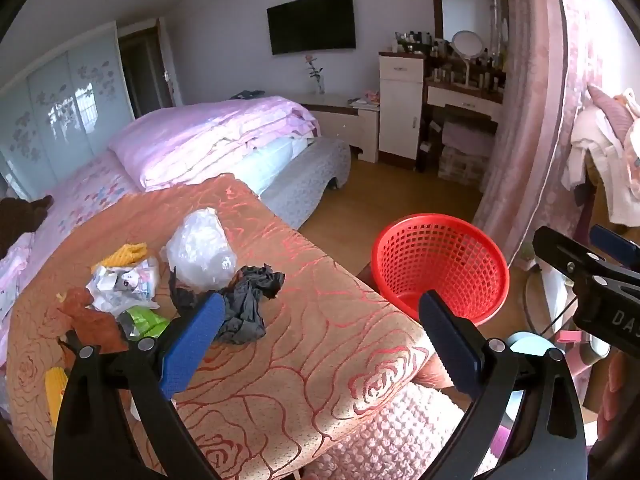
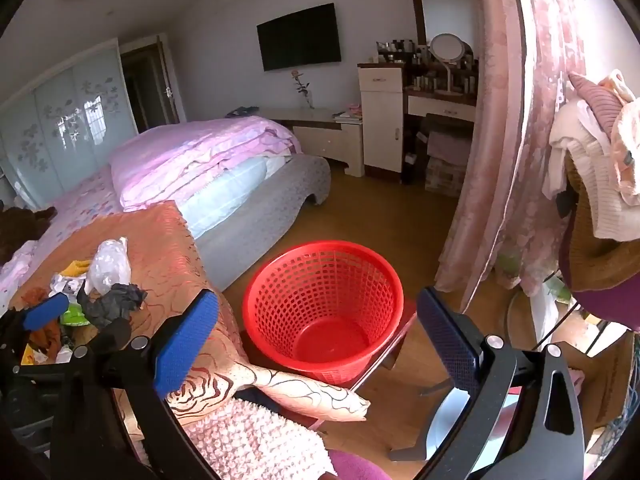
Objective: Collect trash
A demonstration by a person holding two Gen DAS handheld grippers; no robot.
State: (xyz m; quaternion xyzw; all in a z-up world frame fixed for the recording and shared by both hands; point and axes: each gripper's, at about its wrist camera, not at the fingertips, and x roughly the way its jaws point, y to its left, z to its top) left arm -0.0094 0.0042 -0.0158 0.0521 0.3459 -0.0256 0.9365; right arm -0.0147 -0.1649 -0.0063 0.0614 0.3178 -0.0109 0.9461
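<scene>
Trash (image 1: 172, 280) found heaped on an orange rose-patterned cloth (image 1: 304, 360) spread over a raised surface beside the bed (image 1: 208, 140). Counted in the heap: one crumpled clear plastic bag (image 1: 202, 250), upright; one wad of dark grey plastic (image 1: 244, 304), touching the bag's base; one printed white wrapper (image 1: 126, 282); one green packet (image 1: 146, 320); two yellow pieces, one behind the wrapper (image 1: 124, 254) and one at the cloth's near left edge (image 1: 55, 386); one rust-brown scrap (image 1: 90, 320). Smaller bits too tangled to count.

One red mesh basket (image 2: 324, 304) noted on a stand just right of the cloth, upright, nothing inside.

Left gripper (image 1: 320, 316) held above the cloth's near corner, fingers spread to full width, nothing between them; left blue pad (image 1: 196, 344) seen in front of the grey wad, contact not determinable. Right gripper (image 2: 316, 328) held before the basket, fingers likewise fully apart, nothing gripped.
</scene>
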